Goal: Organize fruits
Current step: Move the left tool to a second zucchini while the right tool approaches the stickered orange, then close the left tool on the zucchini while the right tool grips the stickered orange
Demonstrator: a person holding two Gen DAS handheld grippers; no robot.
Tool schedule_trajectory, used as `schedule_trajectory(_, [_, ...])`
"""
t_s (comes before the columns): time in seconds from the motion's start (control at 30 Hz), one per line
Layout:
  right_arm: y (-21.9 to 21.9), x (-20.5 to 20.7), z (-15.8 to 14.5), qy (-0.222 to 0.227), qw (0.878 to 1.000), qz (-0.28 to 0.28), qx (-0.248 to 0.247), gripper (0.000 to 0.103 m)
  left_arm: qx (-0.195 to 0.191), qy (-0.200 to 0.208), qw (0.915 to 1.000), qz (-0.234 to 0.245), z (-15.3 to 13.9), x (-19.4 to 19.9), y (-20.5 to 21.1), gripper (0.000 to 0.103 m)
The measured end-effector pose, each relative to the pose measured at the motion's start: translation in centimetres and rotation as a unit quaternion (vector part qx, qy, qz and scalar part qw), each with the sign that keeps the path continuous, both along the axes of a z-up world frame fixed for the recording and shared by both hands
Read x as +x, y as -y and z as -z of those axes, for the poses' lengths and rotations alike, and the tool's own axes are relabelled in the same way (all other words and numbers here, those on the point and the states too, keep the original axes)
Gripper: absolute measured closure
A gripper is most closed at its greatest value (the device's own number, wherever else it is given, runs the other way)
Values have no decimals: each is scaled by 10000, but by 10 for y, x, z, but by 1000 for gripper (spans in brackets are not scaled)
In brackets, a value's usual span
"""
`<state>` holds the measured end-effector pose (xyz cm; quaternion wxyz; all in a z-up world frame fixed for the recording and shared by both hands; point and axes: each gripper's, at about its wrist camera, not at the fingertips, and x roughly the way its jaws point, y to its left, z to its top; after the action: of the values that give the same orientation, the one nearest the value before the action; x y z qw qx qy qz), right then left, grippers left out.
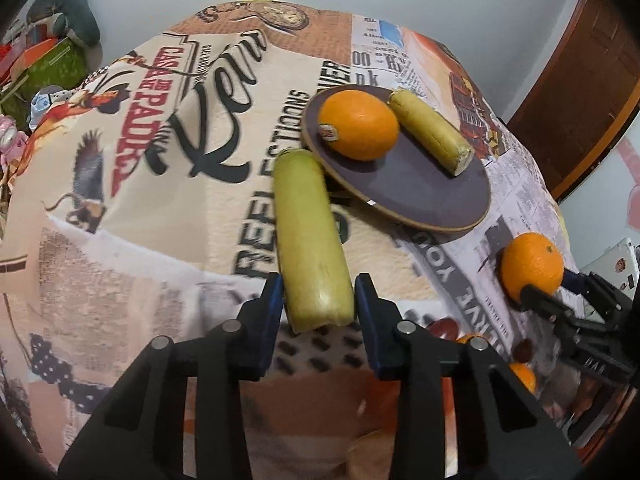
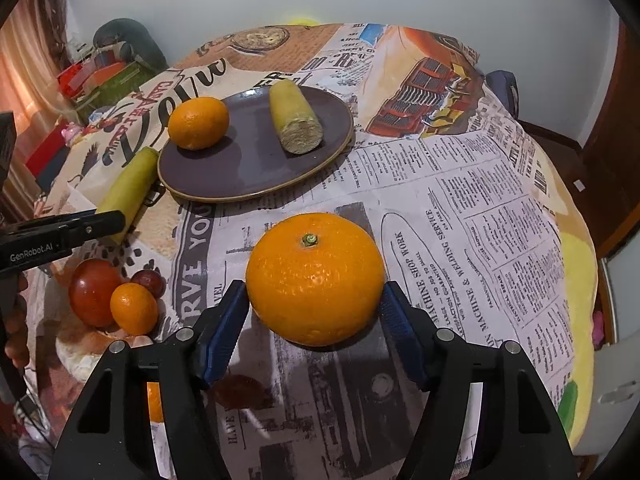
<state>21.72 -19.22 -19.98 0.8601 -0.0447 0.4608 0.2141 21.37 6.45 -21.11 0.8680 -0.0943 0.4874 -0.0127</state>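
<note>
Between the blue pads of the left gripper (image 1: 319, 300) the near end of a pale green cut cane piece (image 1: 310, 236) is clamped, its far end against the rim of a dark purple round plate (image 1: 420, 200). A loose large orange (image 2: 315, 278) is straddled by the right gripper (image 2: 316, 336), whose pads are seen just clear of it. A pivot and fall of the end-held cane is judged possible; the orange could roll if nudged. Only the right view reveals small fruits (image 2: 134, 308) at the cloth's edge.
</note>
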Motion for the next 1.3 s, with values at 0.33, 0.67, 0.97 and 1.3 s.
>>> schedule_trajectory(0.33, [0, 1, 0, -22, 10000, -58, -22, 38, 250, -88, 9994, 223, -6, 5, -8, 66])
schedule_trajectory(0.67, [-2, 8, -2, 11, 9999, -165, -18, 36, 353, -185, 9989, 234, 4, 48, -7, 66])
schedule_trajectory(0.97, [0, 9, -3, 50, 9998, -179, 86, 38, 271, -102, 9995, 111, 5, 59, -11, 70])
schedule_trajectory(1.3, [2, 10, -15, 195, 9995, -66, 229, 41, 339, 431, 9983, 221, -35, 27, -4, 70])
